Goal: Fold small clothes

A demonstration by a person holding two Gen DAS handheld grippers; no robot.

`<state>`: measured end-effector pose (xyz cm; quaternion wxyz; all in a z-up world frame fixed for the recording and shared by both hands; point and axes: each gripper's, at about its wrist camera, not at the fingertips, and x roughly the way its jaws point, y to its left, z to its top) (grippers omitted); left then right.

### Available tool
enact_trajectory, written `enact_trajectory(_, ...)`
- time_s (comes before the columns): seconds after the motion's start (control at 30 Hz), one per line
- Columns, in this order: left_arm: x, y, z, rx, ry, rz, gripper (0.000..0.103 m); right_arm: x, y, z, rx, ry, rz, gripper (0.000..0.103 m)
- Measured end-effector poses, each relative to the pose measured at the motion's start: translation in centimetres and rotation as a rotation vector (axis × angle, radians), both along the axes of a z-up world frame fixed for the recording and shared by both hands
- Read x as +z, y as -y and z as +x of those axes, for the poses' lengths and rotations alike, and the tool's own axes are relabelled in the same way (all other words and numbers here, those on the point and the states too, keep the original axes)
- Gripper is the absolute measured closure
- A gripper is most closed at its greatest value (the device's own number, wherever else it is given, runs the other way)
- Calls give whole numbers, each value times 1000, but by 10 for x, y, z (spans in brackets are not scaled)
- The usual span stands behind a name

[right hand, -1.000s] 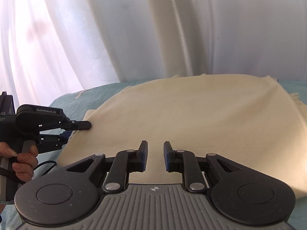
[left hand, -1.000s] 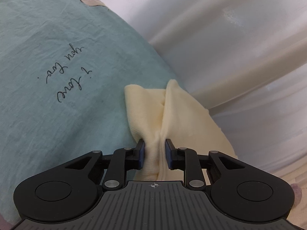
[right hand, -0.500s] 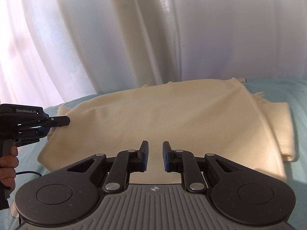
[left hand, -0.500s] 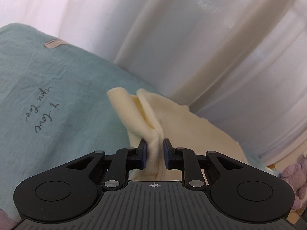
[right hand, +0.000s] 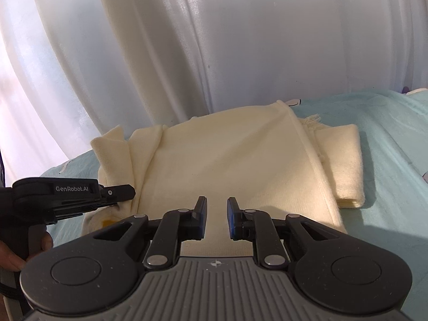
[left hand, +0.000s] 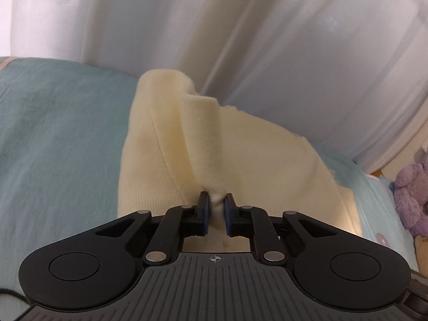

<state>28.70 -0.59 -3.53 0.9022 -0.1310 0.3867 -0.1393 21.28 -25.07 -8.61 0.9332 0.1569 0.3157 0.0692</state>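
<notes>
Cream garment [right hand: 230,165] is lying on the teal bedsheet [right hand: 388,139], near the white curtain [right hand: 240,40]. Left gripper [left hand: 216,206] is closing, pinching the garment's left edge into a raised ridge. Right gripper [right hand: 216,219] is hovering over the near edge, jaws slightly apart, gripping nothing.

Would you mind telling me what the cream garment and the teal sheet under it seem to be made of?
The cream garment looks like a soft, matte knit, probably cotton or a blend: fine ribbing shows on the fold pinched in the left gripper, whose jaws are closing, and one edge is frayed. The teal sheet looks like thin woven cotton, matte and lightly creased.
</notes>
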Motion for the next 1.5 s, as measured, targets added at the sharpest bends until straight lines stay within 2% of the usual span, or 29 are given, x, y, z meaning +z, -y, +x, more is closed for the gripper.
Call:
enact_trajectory(0.1, 1, 9, -2, -39, 32, 65, 86, -2, 2, 4, -5, -9, 13, 88)
enact_trajectory(0.2, 2, 2, -3, -41, 8, 9, 81, -2, 2, 4, 3, -19, 27, 87)
enact_trajectory(0.23, 3, -2, -5, -44, -2, -14, 76, -2, 1, 4, 7, -20, 24, 87)
enact_trajectory(0.27, 4, -5, -9, -55, -10, -42, 67, -2, 0, 5, 11, -24, 22, 87)
enact_trajectory(0.3, 6, -9, -13, -55, -21, -55, 66, -2, -1, 6, 17, -24, 25, 87)
enact_trajectory(0.47, 28, -25, -48, -43, 27, -90, 66, 11, -16, 17, 100, 17, 27, 87)
enact_trajectory(0.57, 32, -39, -59, 37, 47, -57, 66, 20, -35, 30, 190, 34, 49, 87)
enact_trajectory(0.67, 25, -48, -54, 98, 7, -30, 66, 26, -60, 48, 284, 43, 75, 87)
enact_trajectory(0.8, 1, -46, -42, 76, -98, -59, 66, 18, -85, 72, 344, 8, 37, 87)
enact_trajectory(0.83, -2, -47, -45, 82, -83, -69, 67, 13, -88, 77, 350, -9, 18, 87)
enact_trajectory(0.9, -1, -43, -47, 75, -58, -34, 66, -2, -92, 86, 356, -49, -54, 86)
enact_trajectory(0.93, -1, -42, -48, 73, -52, -24, 66, -6, -88, 85, 366, -26, -35, 86)
enact_trajectory(1.03, -1, -41, -54, 57, -43, -4, 66, 0, -77, 88, 356, -58, 23, 84)
enact_trajectory(1.17, -5, -49, -53, 60, -46, -47, 66, 3, -59, 106, 335, -95, 179, 59)
enact_trajectory(1.2, -7, -51, -52, 66, -49, -65, 66, 1, -57, 113, 334, -121, 211, 57)
enact_trajectory(1.4, -8, -52, -53, 65, -46, -82, 66, -13, -54, 142, 346, -233, 399, 58)
enact_trajectory(1.5, -8, -53, -54, 63, -46, -87, 66, -19, -54, 151, 340, -263, 446, 64)
